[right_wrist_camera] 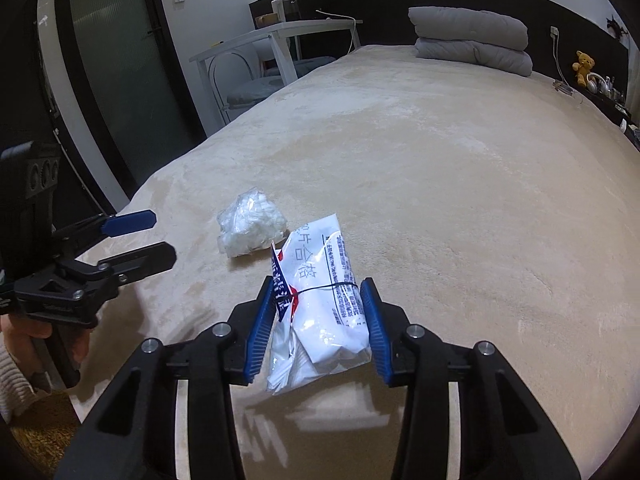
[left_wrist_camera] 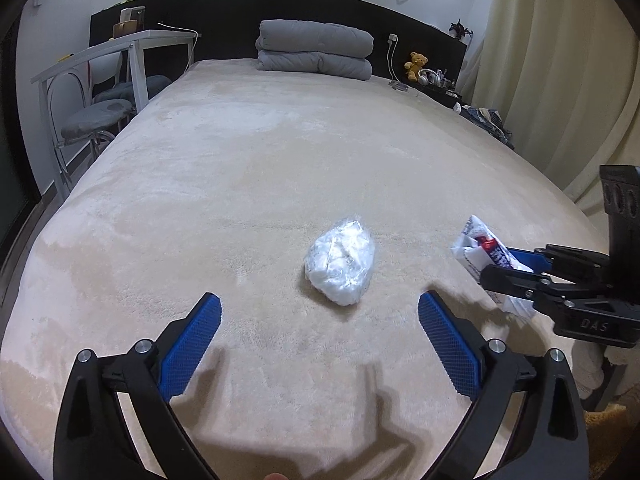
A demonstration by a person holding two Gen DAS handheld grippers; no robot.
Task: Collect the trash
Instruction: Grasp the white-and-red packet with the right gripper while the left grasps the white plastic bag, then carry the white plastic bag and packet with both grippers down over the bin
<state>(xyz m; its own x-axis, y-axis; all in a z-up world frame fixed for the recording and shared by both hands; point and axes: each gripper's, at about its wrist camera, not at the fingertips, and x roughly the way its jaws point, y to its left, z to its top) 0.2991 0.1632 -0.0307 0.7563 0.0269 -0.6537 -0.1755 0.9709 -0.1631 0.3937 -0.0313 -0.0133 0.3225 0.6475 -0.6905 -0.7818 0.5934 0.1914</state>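
The right tool (right_wrist_camera: 320, 312) is clamping a white printed plastic wrapper with red and blue markings (right_wrist_camera: 320, 300), its blue ribbed pads pressing both sides of the packet and holding it just above the beige plush bed cover (right_wrist_camera: 460, 184). The left tool (left_wrist_camera: 320, 320) is hovering with its blue pads spread wide and nothing between them, pointed at a crumpled clear plastic bag stuffed with white tissue (left_wrist_camera: 341, 266), which is lying on the bed cover just ahead of the tips and slightly to the right of their midline.

The step in hand looks like the left pick-up of that clear bundle. To do it well, the left tool probably needs shifting a little to the right so the bundle sits centred between the pads, then lowering until the tips are brushing the plush pile on either side of it. The bag looks soft and slippery, so closing across its thickest part is safer than pinching a loose edge of film. The fabric is deep, and digging the tips in could snag it. The right tool is sitting near the bundle's right side, so keeping it raised and clear is avoiding a knock between the two, and its grip on the wrapper should stay firm.
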